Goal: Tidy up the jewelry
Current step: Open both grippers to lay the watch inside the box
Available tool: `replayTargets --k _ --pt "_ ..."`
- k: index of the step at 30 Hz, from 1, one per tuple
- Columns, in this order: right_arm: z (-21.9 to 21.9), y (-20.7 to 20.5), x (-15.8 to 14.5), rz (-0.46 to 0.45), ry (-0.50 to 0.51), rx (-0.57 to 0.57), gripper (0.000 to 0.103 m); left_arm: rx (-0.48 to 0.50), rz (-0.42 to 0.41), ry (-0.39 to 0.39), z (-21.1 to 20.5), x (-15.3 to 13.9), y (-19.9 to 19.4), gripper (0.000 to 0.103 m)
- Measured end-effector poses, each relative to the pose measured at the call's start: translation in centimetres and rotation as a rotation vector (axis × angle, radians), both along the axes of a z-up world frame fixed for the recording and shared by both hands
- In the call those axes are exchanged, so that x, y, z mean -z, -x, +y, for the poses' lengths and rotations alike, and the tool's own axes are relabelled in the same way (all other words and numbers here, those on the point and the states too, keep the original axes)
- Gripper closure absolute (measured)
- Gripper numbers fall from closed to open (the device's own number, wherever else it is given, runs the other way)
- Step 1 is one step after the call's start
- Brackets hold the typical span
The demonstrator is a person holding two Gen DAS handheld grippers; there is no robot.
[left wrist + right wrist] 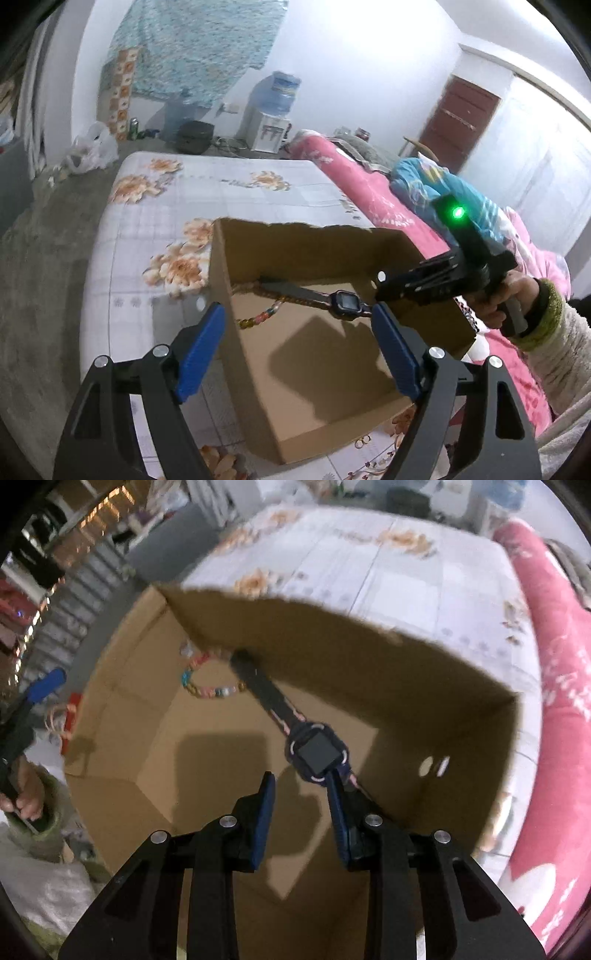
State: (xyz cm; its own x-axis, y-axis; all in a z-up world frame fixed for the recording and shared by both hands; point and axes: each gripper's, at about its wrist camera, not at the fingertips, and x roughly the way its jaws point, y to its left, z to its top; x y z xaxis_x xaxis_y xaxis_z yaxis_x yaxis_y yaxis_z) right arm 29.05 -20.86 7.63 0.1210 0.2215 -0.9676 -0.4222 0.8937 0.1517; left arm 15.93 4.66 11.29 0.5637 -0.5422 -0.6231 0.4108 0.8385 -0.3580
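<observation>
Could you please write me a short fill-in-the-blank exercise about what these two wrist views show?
1. The smartwatch lies inside a ____ box.
2. Next to its strap lies a colourful ____ bracelet.
3. The box stands on a sheet printed with ____.
4. The left gripper has its jaws ____.

Missing words: cardboard; beaded; flowers; open

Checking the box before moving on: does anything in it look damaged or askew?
The box's far top edge is ragged, as if torn. Inside, the watch lies slantwise with one strap end over the bead bracelet in the corner. Nothing spilled.
</observation>
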Motion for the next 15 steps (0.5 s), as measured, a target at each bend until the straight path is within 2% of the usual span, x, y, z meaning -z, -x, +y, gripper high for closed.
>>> replayTargets --k 6,13,15 --pt "1.8 -0.3 1.8 0.054 0.023 -0.040 0.071 -0.039 0.008 -0.011 1.1 0.8 0.2 0.023" --pt "4.4 0.3 2.4 0.129 -0.073 -0.105 0.071 -0.054 0.008 -0.003 1.8 1.0 1.1 0.022" --pt "4.9 0.2 3.3 0.143 -0.058 -0.097 0.071 -0.056 0.007 0.005 2.0 1.0 1.5 0.021"
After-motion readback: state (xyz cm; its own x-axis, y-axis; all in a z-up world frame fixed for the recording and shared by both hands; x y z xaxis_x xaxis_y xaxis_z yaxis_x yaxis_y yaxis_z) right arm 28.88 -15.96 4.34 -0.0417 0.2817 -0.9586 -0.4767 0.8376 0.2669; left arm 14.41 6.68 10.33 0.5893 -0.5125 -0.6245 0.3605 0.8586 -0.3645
